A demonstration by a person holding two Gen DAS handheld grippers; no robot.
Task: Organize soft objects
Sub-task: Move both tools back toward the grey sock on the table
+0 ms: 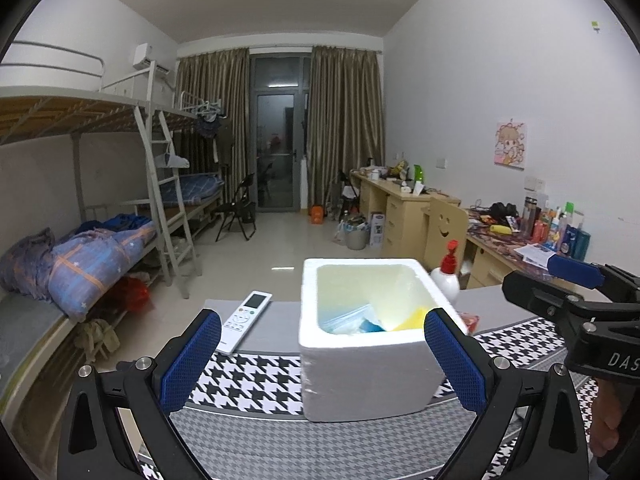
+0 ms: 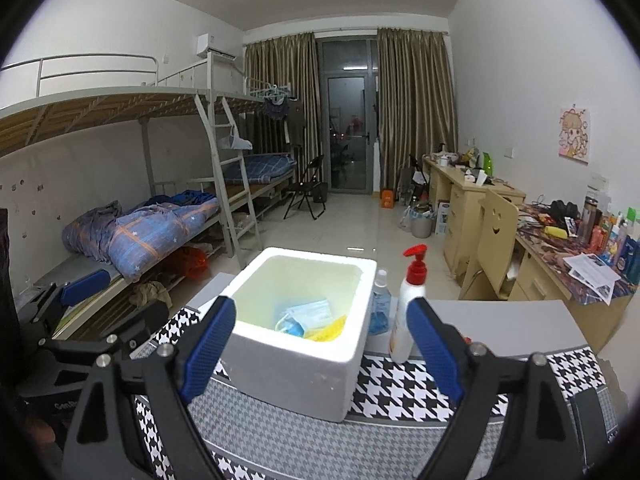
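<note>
Foam box (image 2: pixel 296 376): already holding mask (image 2: pixel 310 312) and yellow cloth (image 2: pixel 326 330).
Left tongs (image 1: pixel 322 360), right tongs (image 2: pixel 324 352): hovering wide, gripping nothing.
Remaining: seemingly nothing soft lying outside.

Blue face mask (image 2: pixel 310 312), yellow cloth (image 2: pixel 328 330), inside foam box (image 2: pixel 296 376)

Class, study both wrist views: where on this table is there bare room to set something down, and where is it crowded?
Bare patches: the houndstooth cloth in front of the foam box, and the grey tabletop right of the pump bottle. Crowded: beside the box, where the pump bottle and blue bottle stand close, and its left, by the remote.
</note>
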